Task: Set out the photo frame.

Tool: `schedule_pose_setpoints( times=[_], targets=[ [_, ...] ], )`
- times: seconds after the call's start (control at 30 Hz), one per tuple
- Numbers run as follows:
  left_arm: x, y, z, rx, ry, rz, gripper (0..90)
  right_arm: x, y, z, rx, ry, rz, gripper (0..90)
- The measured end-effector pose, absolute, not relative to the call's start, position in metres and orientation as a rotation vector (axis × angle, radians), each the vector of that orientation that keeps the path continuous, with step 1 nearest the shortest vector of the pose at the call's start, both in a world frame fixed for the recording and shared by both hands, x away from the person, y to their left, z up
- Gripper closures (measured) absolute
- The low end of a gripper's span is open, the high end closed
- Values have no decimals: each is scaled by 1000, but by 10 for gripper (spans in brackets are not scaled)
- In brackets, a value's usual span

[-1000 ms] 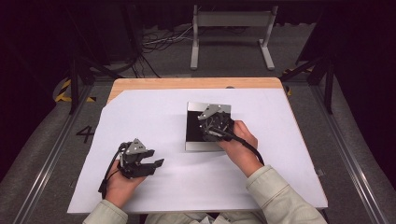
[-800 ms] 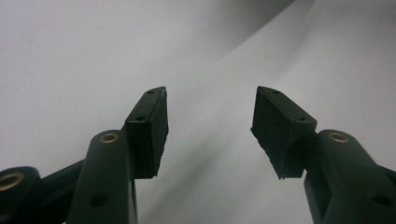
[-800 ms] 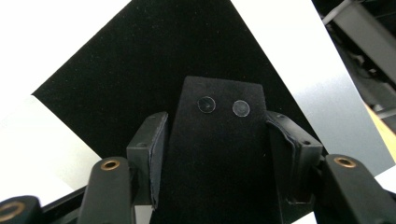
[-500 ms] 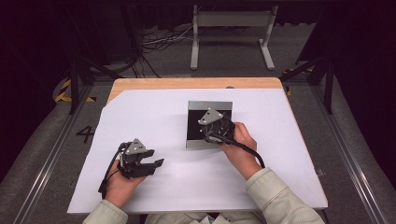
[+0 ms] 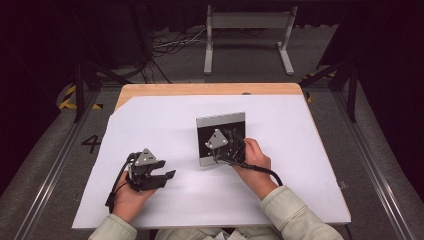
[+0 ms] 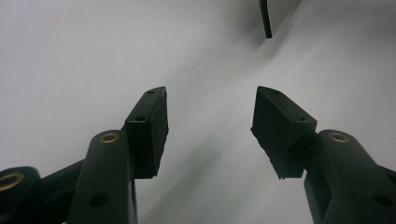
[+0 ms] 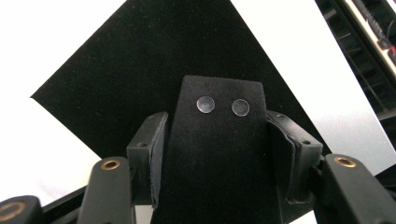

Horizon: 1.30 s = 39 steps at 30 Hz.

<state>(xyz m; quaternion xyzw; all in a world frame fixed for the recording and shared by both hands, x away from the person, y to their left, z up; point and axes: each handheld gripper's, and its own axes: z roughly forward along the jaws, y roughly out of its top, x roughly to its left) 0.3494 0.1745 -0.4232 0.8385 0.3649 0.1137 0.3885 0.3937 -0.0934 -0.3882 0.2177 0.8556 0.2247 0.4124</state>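
Observation:
A square silver-edged board (image 5: 220,120) with a black felt face lies mid-table. My right gripper (image 5: 226,150) is over its near half. In the right gripper view its jaws press both sides of a black felt flap (image 7: 219,154) carrying two round silver studs (image 7: 205,103), so the right gripper (image 7: 217,135) is shut on the flap. Behind the flap spreads the black felt panel (image 7: 140,56) with the silver rim (image 7: 327,70) at the right. My left gripper (image 5: 164,177) rests at the front left of the white table (image 5: 150,125), apart from the board. It is open (image 6: 210,107) and holds nothing.
A wooden strip (image 5: 200,89) shows along the table's far edge. Beyond it on the floor are a metal stand (image 5: 247,30) and cables (image 5: 170,45). A thin dark strip (image 6: 265,18) crosses the top of the left gripper view.
My right gripper has drawn slightly left and toward the person over the board. The left gripper has stayed in place, open.

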Motion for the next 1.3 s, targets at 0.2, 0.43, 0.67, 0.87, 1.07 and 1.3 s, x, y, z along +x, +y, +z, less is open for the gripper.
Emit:
schedule_pose_setpoints(
  times=[0.2, 0.43, 0.67, 0.87, 1.07, 1.3],
  targets=[
    [349, 174, -423, 2131, 927, 292, 460, 385, -90, -391, 542, 2179, 595, 436],
    [350, 174, -424, 2134, 925, 293, 460, 377, -96, -393, 590, 2192, 667, 432],
    [349, 174, -424, 2136, 926, 291, 459, 366, -100, -394, 578, 2166, 683, 431],
    [349, 173, -424, 2136, 926, 288, 459, 356, -106, -393, 566, 2163, 697, 432],
    [350, 173, -424, 2136, 926, 291, 459, 345, -112, -395, 570, 2153, 716, 436],
    [351, 171, -424, 2142, 916, 294, 459, 335, -119, -395, 574, 2157, 725, 440]
  ],
)
